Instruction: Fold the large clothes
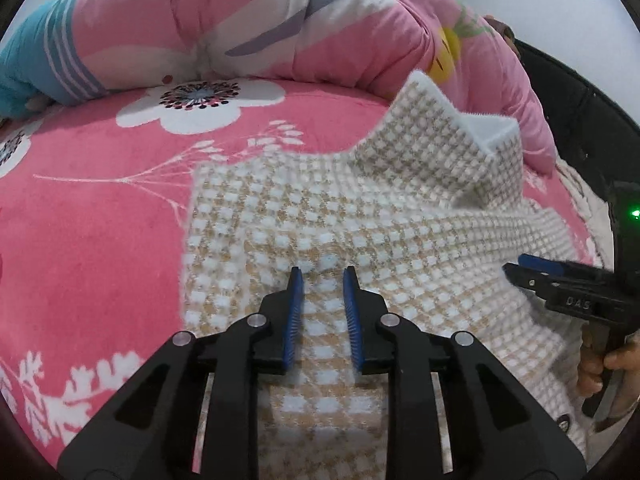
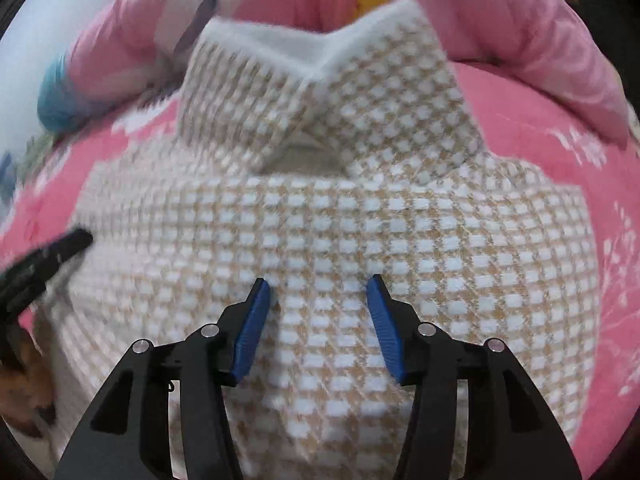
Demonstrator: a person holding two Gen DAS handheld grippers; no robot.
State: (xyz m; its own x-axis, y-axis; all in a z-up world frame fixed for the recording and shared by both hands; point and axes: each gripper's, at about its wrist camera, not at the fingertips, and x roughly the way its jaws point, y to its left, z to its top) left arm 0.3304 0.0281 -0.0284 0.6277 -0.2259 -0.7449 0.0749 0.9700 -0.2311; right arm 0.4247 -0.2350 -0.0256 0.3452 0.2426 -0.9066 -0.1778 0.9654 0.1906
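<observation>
Bed blanket (image 1: 100, 220): carrying everything, pink plush with white flowers; lying flat and giving a soft base under the garment
Quilt (image 1: 240, 20): bunching in a pink roll along the far edge of the bed, well apart from the work; nothing resting on it
Garment (image 1: 400, 240): lying spread on the blanket toward the near right corner of the bed, collar (image 2: 320, 60) standing up at the far end; tan-and-white check, thick and fleecy
Handling: judging soft and limp, fairly bulky, light rather than heavy; not fragile; fuzzy pile likely gripping well against ribbed pads, not slipping
Where to grip: judging best at a hem, side edge or shoulder seam, pinching one doubled edge; pinching mid-panel likely gathering only a tuft and bunching the cloth
Left gripper (image 1: 323, 270): hovering over the near part of the garment; jaws standing a narrow way apart, nothing pinched between the blue pads (image 1: 294, 312)
Right gripper (image 2: 320, 280): pointing down over the middle of the garment below the collar; jaws parted about halfway, cloth showing beneath but not clamped; picture blurring
Containers: none showing in either view; nothing to report as held inside anything
</observation>
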